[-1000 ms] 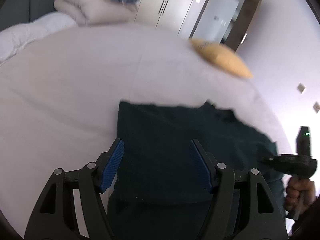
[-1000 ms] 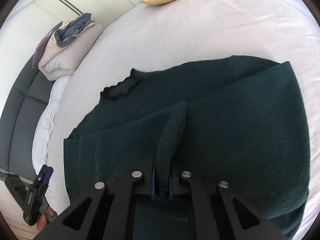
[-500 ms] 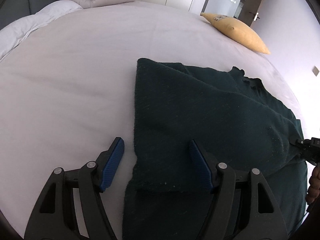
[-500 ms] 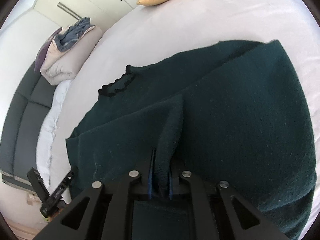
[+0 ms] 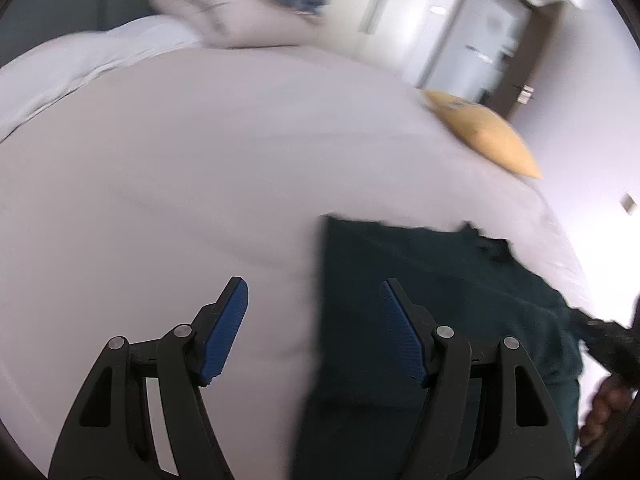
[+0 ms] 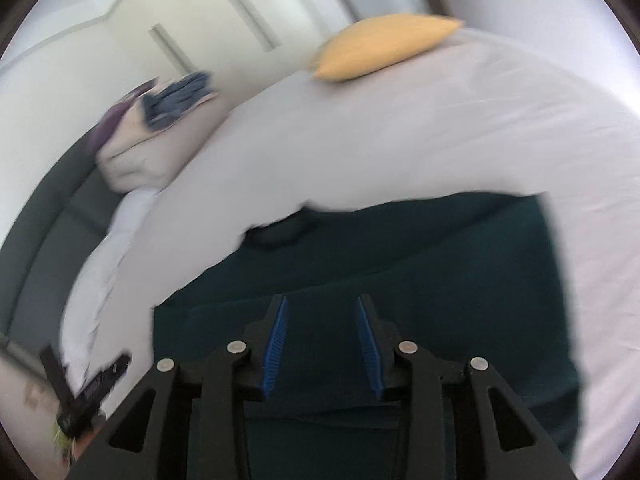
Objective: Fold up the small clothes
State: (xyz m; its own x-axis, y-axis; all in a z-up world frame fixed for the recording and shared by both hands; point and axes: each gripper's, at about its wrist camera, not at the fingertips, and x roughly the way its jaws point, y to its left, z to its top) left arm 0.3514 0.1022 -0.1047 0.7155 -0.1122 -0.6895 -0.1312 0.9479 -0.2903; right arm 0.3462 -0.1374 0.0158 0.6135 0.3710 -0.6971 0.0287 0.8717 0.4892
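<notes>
Sweater lies flat on the bed, at its near edge. Behind the sweater, at the bed's far edge, sits a pillow. Off the bed's far-left side, a folded duvet with clothes on top.

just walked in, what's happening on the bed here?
A person with a handheld gripper in each hand is folding a dark green sweater on a bed with a white sheet. The right gripper has just been opening; its pads now stand apart over the fabric with nothing pinched between them. The left gripper is open too, hovering over the sweater's left edge. The sweater lies partly folded, neckline toward the far side. A yellow pillow sits at the far edge.
</notes>
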